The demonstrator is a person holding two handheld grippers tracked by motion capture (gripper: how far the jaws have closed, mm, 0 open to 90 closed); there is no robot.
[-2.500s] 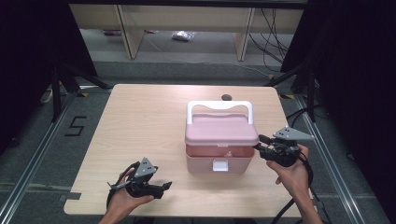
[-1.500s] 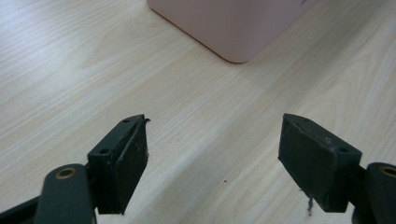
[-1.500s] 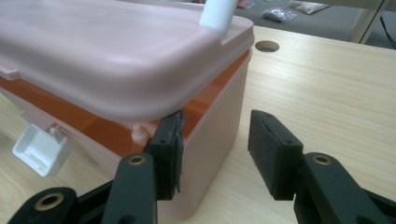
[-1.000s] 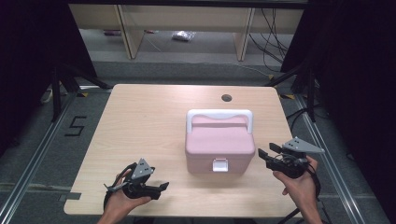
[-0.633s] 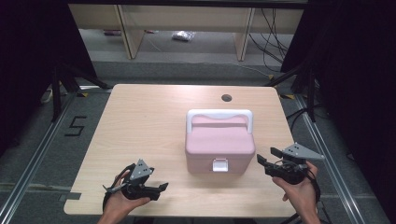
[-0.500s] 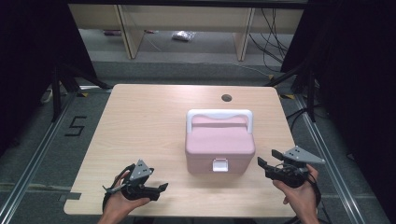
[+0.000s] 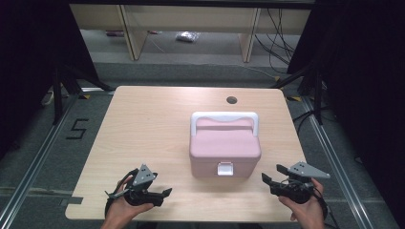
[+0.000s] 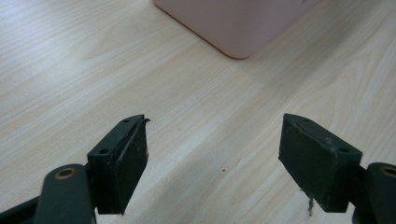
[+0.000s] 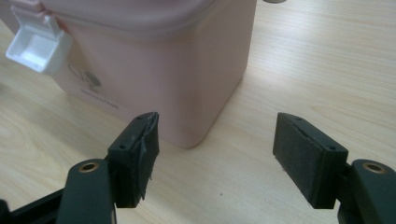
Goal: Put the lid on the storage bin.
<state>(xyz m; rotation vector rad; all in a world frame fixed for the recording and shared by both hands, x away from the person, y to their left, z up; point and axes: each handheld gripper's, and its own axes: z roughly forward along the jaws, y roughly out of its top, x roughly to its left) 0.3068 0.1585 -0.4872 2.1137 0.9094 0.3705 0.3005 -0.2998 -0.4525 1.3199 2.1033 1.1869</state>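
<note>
High view shows the right tongs (image 7: 273, 181), jaws just opened wide and empty, withdrawn from the rounded, smooth pink plastic box (image 7: 224, 148) now standing released mid-bench (image 7: 153, 124) on pale wood grain, white latch (image 7: 225, 169) forward, while the left tongs (image 7: 162, 194) rest wide and empty.

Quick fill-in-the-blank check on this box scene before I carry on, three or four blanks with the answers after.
1. The pink storage box has a white handle lying ____ on its lid.
2. The white latch sits on the box side facing the ____.
3. The right gripper has ____ jaws, with nothing between them.
4. The round hole in the wooden table lies ____ the box in the high view.

Missing words: flat; person; open; beyond
</note>
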